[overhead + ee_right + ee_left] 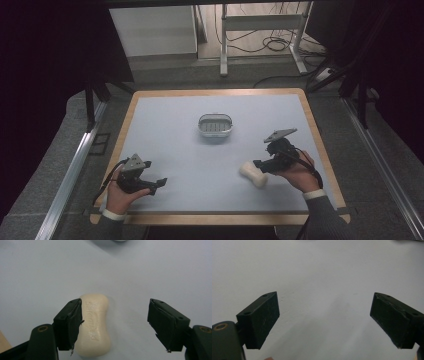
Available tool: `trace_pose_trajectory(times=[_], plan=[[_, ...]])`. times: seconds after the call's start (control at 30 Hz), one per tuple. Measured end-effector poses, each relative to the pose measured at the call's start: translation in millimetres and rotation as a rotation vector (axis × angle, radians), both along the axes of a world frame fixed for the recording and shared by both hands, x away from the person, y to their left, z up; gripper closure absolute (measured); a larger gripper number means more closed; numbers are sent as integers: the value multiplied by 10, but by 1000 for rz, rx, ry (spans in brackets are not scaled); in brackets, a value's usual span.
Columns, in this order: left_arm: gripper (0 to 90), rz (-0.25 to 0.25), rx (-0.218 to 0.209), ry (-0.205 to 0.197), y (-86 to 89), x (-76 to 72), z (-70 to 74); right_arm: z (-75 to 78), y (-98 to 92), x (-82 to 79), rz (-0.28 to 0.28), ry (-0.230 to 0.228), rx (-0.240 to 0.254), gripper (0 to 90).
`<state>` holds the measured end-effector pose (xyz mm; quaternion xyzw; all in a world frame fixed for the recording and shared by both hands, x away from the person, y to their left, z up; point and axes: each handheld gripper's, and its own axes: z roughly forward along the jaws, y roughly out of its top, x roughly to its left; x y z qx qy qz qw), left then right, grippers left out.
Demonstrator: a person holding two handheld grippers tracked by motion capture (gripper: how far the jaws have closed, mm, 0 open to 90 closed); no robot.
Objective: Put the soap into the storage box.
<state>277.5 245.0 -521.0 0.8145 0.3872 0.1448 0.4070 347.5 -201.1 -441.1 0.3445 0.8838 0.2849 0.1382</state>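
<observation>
I have the right tongs (113,325) down at the near right of the surface (190,165), jaws spread and not yet gripping: the bar of soap (96,327) lies flat on the surface between them, hard against the left jaw in the right gripper view, with a clear gap to the other jaw. From the high view the soap (252,173) sits just left of that gripper (257,164). To take it well, I judge I should shift the tongs sideways until the bar is centred, keep the jaws low enough to catch its waist rather than its rounded top, then close gently; soap is smooth and could squirt out or skid if pinched off-centre.

My left tongs (324,320) hang released over bare surface at the near left, nothing between the jaws, well apart from the work (159,183).

Farther off, at mid surface, stands an oval soap dish (215,125), the likely destination. The path from the soap to it looks unobstructed. Beyond the far edge are table legs and loose cables on the floor, out of my way.
</observation>
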Motion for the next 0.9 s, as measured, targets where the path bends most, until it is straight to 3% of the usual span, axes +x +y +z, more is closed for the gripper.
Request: trace_pose_trajectory(times=[0.47,0.9], plan=[[94,-5,-1,9,-16,1,-7,-246,281,6,46,112,-151,302],[95,-2,0,2,-7,-2,-1,-444,372,58,21,191,-220,329]])
